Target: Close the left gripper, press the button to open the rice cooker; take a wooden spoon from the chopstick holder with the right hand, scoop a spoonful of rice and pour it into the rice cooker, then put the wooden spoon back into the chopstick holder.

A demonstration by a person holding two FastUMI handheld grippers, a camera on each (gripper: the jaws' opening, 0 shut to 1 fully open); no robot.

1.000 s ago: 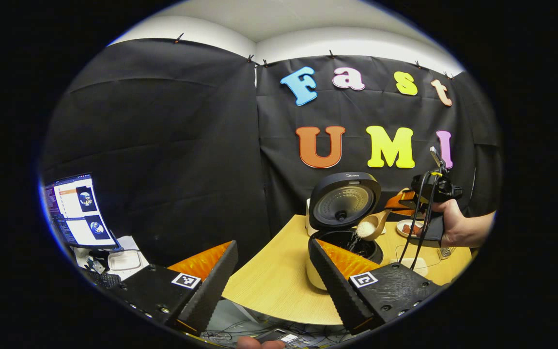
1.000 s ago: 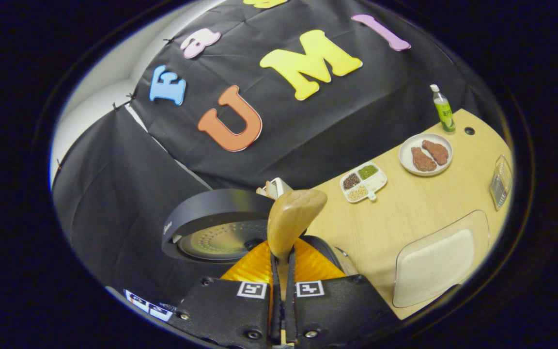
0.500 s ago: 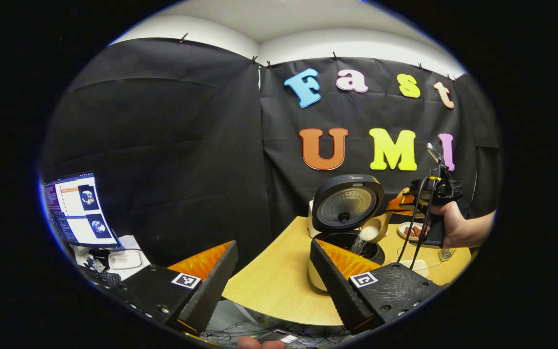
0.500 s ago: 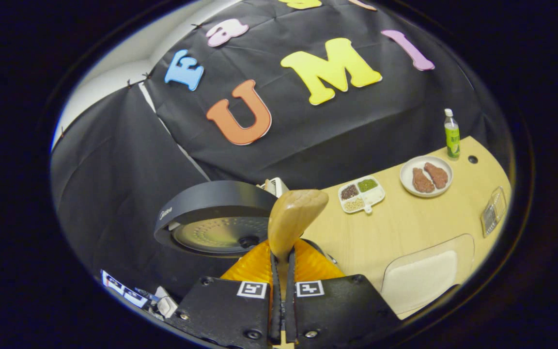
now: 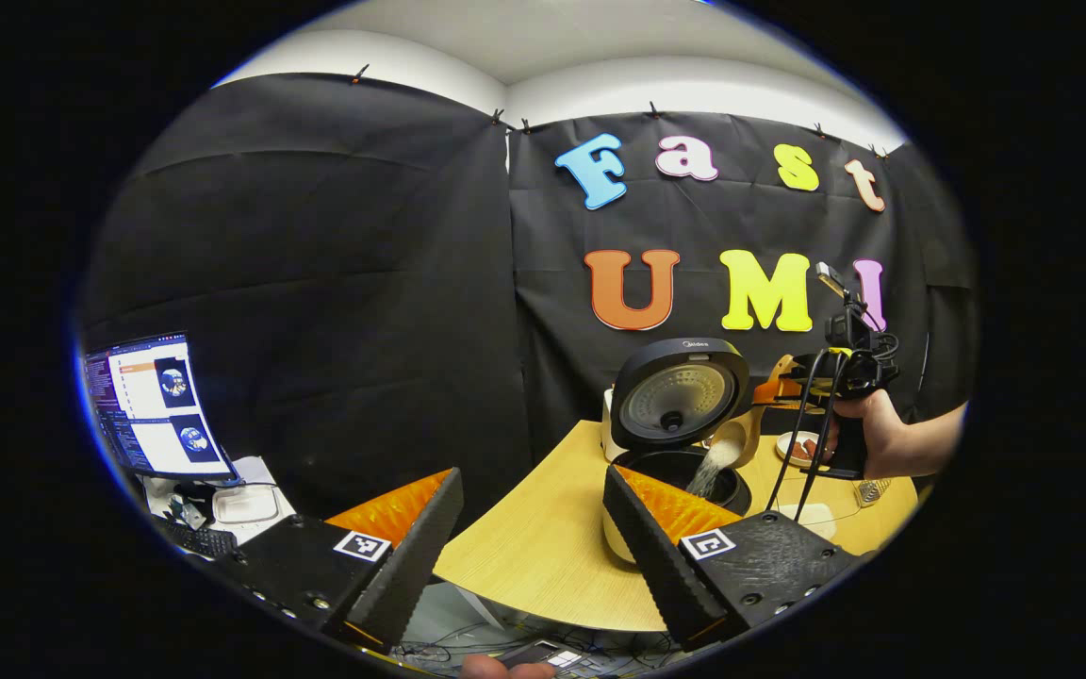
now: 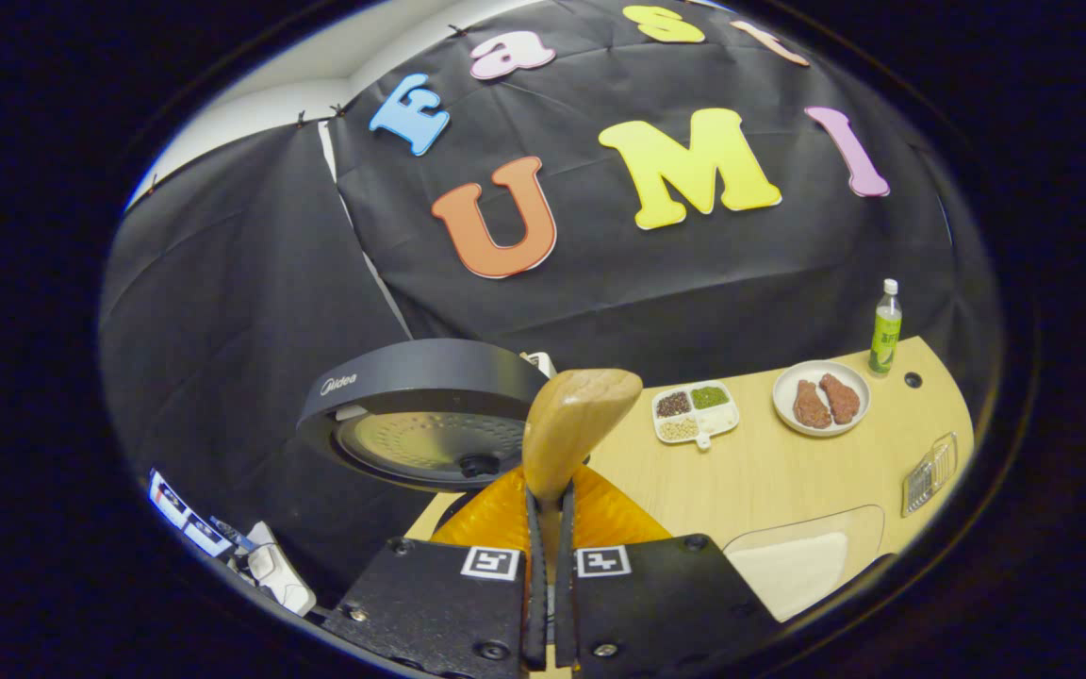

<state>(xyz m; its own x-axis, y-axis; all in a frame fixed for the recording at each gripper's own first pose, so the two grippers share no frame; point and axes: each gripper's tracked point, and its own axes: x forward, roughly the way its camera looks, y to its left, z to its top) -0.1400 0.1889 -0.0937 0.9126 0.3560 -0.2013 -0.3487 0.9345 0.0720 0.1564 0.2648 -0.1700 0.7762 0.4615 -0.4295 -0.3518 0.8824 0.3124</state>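
**Spoon tipped further, rice falling into the open cooker**

Since half a second ago the wooden spoon has tilted more steeply, and the rice now runs from it in a longer white stream into the pot of the rice cooker. The right gripper has also turned, so the table looks more level in the right gripper view than before.

The left gripper view shows the pouring from the side: the spoon bowl hangs just over the pot, below and to the right of the raised lid. A hand holds the right gripper there, with black cables hanging down from it. The right gripper view shows what the other cannot: both fingers are clenched on the spoon handle, and the back of the spoon bowl stands up directly ahead. From here the falling rice and the pot opening are hidden behind the spoon and the fingers.

The left gripper is held near the table edge, well apart from the cooker, its jaws wide and grasping nothing.

On the far side of the table lie a divided dish, a plate with two brown pieces and a green bottle. A clear rice container at the near edge is partly cut off. A laptop stands on the far left.
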